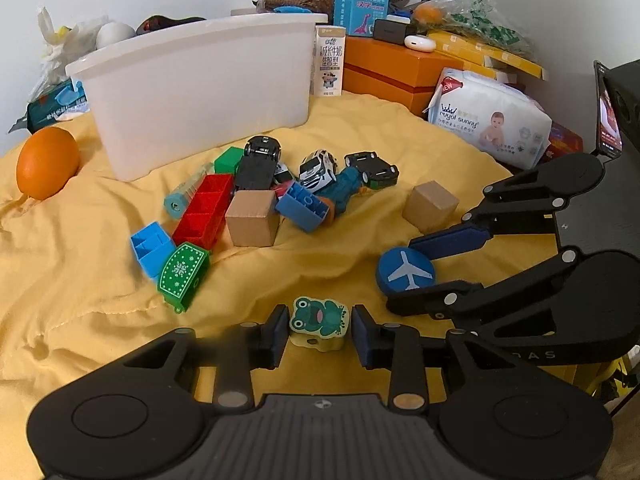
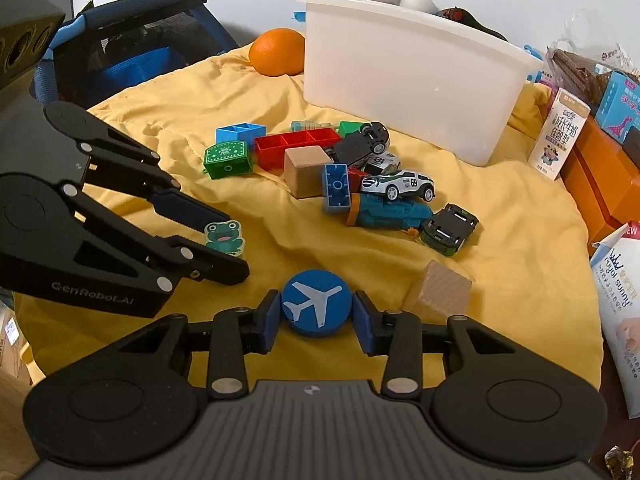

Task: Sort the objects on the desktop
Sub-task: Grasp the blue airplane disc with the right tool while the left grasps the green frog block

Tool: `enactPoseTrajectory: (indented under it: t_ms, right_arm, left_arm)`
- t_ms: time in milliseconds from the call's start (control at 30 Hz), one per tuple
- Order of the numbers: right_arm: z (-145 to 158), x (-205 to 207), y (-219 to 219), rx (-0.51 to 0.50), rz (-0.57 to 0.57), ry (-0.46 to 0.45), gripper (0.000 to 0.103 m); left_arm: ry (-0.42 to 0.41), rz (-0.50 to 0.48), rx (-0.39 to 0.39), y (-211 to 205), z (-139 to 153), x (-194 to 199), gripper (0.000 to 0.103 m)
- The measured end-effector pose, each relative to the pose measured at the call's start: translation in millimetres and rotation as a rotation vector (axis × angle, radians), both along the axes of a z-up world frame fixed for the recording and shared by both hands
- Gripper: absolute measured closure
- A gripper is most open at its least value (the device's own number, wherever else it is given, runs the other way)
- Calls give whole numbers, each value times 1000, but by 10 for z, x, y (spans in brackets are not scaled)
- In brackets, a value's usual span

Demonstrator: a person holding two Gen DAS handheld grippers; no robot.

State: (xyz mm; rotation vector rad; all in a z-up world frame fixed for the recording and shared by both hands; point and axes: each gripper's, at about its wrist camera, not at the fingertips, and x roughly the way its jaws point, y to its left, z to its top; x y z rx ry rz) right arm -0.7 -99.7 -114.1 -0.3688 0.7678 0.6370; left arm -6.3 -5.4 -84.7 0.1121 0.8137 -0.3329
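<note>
Left wrist view: left tool (image 1: 320, 330) brackets the frog block (image 1: 319, 322), gaps showing; right tool (image 2: 316, 312) clamps the plane disc (image 2: 316, 307).

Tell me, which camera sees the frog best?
The left wrist view. There the frog sits close and facing the camera, between the left gripper's pads, with small gaps either side. In the right wrist view the frog is smaller, off to the side, and partly hidden by that gripper's finger.

Green frog block (image 1: 319, 317), blue white-plane disc (image 2: 316, 305), yellow cloth (image 1: 100, 280)
</note>
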Motion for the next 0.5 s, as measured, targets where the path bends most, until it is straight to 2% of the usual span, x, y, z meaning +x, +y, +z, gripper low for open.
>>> enactPoseTrajectory:
  t_ms: [133, 200, 500]
  right_arm:
    - [-2, -8, -21, 13, -11, 7, 61]
    - [-4, -15, -35, 16, -12, 7, 61]
    - [-17, 31, -50, 15, -5, 8, 57]
  left_arm:
    - [-6, 4, 12, -20, 7, 6, 52]
    - [-14, 5, 17, -35, 14, 13, 50]
    - [13, 2, 27, -13, -13, 25, 51]
